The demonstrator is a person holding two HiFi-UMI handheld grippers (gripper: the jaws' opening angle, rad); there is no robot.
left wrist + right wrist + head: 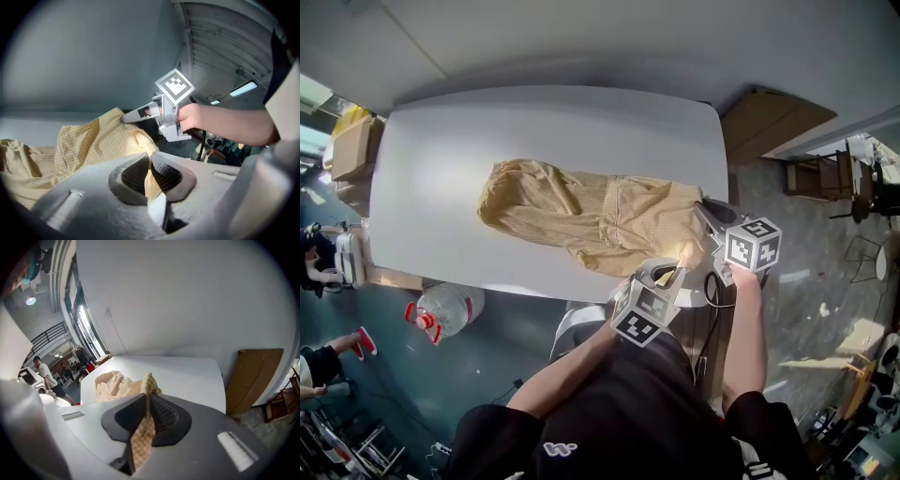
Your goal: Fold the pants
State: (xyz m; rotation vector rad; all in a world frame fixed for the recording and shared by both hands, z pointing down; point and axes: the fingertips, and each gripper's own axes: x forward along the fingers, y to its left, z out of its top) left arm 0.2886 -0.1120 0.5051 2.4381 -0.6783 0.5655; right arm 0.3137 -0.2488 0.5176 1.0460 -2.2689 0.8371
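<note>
The tan pants [581, 211] lie crumpled across the white table [534, 122]; the left gripper [668, 277] has its fingers clamped on the cloth at the near right end; the right gripper [706, 214], just beside it, pinches the same end, raised off the table.

The left forearm [581, 361] and right forearm [748, 337] reach forward side by side; the left tongs [150, 169] slant downward, jaws pinched on a fold of the pants [581, 211]; the right tongs [147, 408] slant down too, jaws clamped on the same cloth.
</note>
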